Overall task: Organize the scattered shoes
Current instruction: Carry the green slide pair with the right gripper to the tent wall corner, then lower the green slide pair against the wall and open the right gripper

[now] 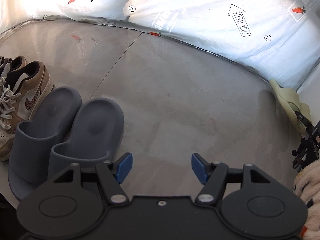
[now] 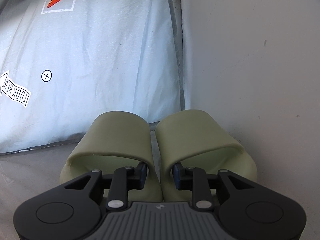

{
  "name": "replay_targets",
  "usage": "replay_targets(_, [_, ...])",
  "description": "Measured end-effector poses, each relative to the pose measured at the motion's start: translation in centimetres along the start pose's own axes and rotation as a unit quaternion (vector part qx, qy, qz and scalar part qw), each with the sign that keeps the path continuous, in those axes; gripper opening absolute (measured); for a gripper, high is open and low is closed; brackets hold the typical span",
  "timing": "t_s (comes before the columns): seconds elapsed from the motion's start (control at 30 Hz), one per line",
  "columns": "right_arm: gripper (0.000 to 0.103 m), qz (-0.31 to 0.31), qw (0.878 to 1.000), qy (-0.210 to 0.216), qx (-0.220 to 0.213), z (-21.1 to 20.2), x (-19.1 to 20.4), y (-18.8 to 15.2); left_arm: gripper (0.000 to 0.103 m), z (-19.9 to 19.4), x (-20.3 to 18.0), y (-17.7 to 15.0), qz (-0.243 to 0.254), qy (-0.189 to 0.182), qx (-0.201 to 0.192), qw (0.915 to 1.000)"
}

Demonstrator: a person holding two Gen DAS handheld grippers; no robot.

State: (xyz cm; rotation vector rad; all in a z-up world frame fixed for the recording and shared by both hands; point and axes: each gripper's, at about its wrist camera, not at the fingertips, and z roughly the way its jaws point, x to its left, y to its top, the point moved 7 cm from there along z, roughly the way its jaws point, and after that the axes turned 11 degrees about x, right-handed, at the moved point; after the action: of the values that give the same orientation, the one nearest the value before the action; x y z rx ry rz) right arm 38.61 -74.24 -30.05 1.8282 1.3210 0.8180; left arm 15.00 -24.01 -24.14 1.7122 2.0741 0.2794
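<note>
The green slides [image 2: 158,152] are sitting side by side on the grey floor [image 2: 30,176], toes pointing toward the white printed sheet [image 2: 96,64] and the pale wall [image 2: 250,60] just beyond them. Your right tongs [image 2: 159,177] are reaching into them from the heel end: one blue-padded finger is lying inside the left slide under its strap, the other inside the right slide, and the two inner sidewalls are standing together between the pads. Whether the pads are actually pressing those walls you cannot tell from this view, since their faces are hidden by the straps.

In the left wrist view the same green pair [image 1: 288,102] is showing at the far right edge, close to the sheet's hem, with part of the other tool and a fuzzy patterned sleeve [image 1: 308,182] beside it.

Your left tongs [image 1: 161,167] are hanging wide apart over bare floor, holding nothing. Just to their left the grey-blue slides [image 1: 66,134] are resting paired, sides touching, toes toward you. Beyond them, the tan sneakers [image 1: 22,100] with white laces are lined up against the grey-blue pair, the nearer sneaker touching the outer slide. The sheet, printed with carrots and a "LOOK HERE" arrow, is running along the far edge of the floor.
</note>
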Motion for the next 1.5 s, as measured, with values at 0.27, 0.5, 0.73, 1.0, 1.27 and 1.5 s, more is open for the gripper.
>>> replay_targets(0.27, [0.030, 0.001, 1.000, 0.019, 0.022, 3.2, -0.8, 0.6, 0.066, 1.4, -2.0, 1.1, 0.014, -0.003, 0.012, 0.9998])
replay_targets(0.5, [0.032, 0.005, 0.999, 0.026, 0.045, 5.3, -1.8, 1.1, 0.066, 2.1, -2.6, 1.5, 0.013, -0.003, 0.019, 0.9997])
replay_targets(0.73, [0.054, -0.012, 0.998, 0.023, 0.062, 5.9, -1.7, 1.3, 0.066, 2.6, -3.1, 1.8, 0.013, -0.003, 0.025, 0.9996])
replay_targets(1.0, [0.079, -0.044, 0.996, -0.003, 0.081, 4.2, -1.7, 1.3, 0.066, 2.0, -2.9, 1.6, 0.010, 0.001, 0.018, 0.9998])
replay_targets(1.27, [0.094, -0.033, 0.999, 0.012, 0.029, -1.5, 0.1, 2.1, 0.066, 1.7, -2.8, 1.6, 0.002, -0.005, 0.014, 0.9999])
replay_targets(1.5, [0.096, -0.082, 0.995, 0.009, 0.054, 4.7, 4.7, 3.5, 0.066, 1.5, -3.1, 1.7, 0.002, -0.012, 0.010, 0.9999])
